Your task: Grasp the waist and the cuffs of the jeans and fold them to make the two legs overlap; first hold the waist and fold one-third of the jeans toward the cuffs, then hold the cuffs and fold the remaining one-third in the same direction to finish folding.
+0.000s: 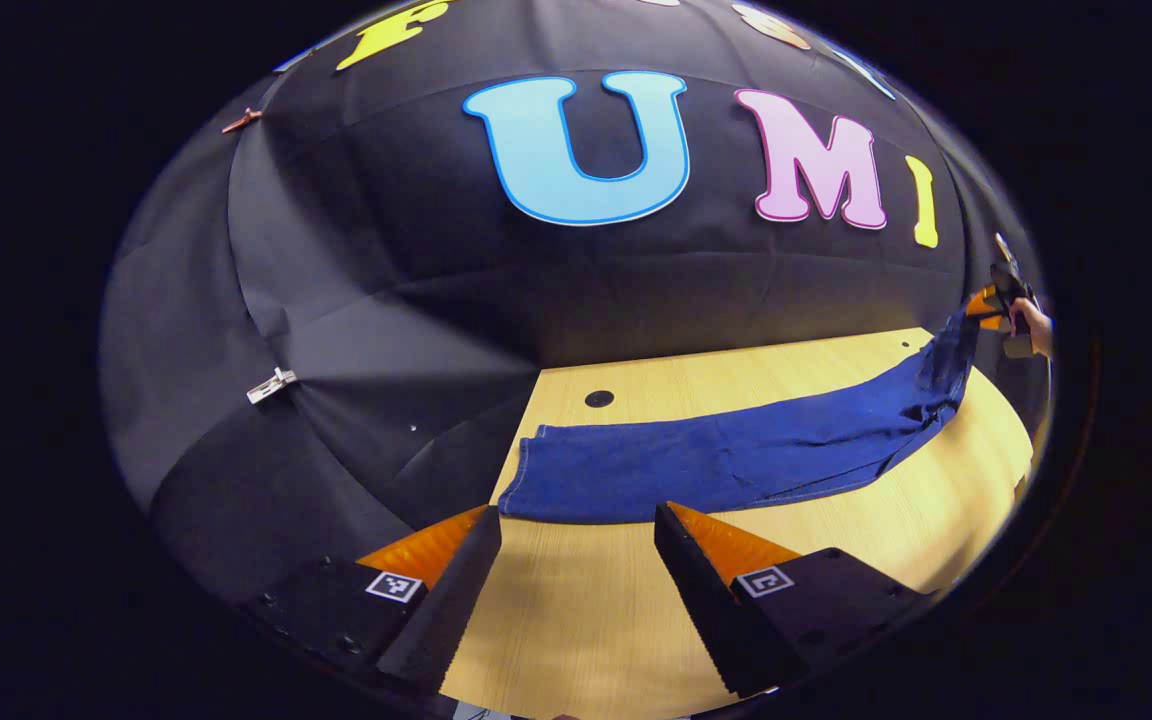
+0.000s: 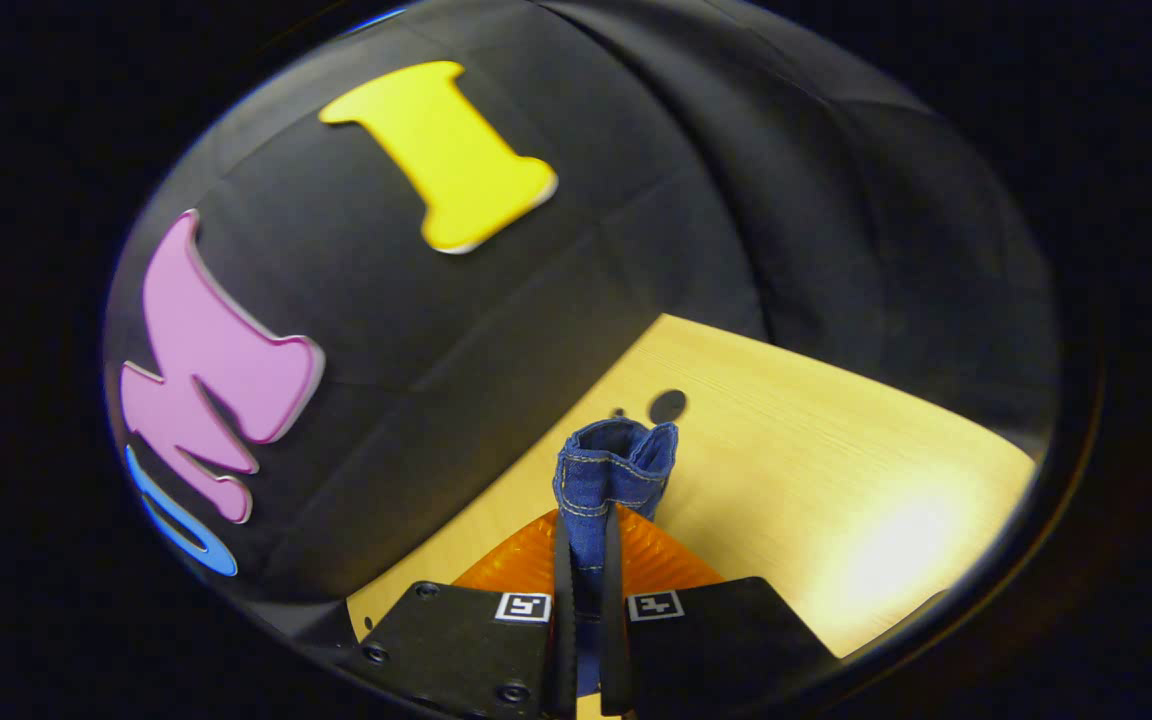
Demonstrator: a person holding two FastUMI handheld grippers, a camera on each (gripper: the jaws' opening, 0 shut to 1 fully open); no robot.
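Black booth cloth curves behind a pale wooden table (image 1: pixel 866 520) in the left gripper view, where the jeans (image 1: pixel 736 455) lie stretched in a long strip across the far half of the top. Our left gripper (image 1: pixel 576 560) hangs low over bare wood just short of the near hem, its fingers spread wide with nothing between them. At the far right edge the cloth rises off the table toward the right gripper (image 1: pixel 986 305), held in a hand (image 1: pixel 1034 328). The risk we see on this side is simple: one end is lifted while the other end lies loose, so any pull from the far gripper could drag or skew the strip before our open fingers close on it.

Wooden tabletop (image 2: pixel 836 470) and the dark wall fill the background of the right gripper view, with a round hole (image 2: pixel 667 405) in the wood. Our right gripper (image 2: pixel 586 560) is clamped tight on a bunched, stitched edge of the denim (image 2: pixel 611 470), which sticks up beyond the tips. Whether this is waist or cuff we cannot tell. We judge the bite narrow: only a small fold is pinched, and the hanging weight could slip it free or let the layers separate, leaving the legs misaligned.
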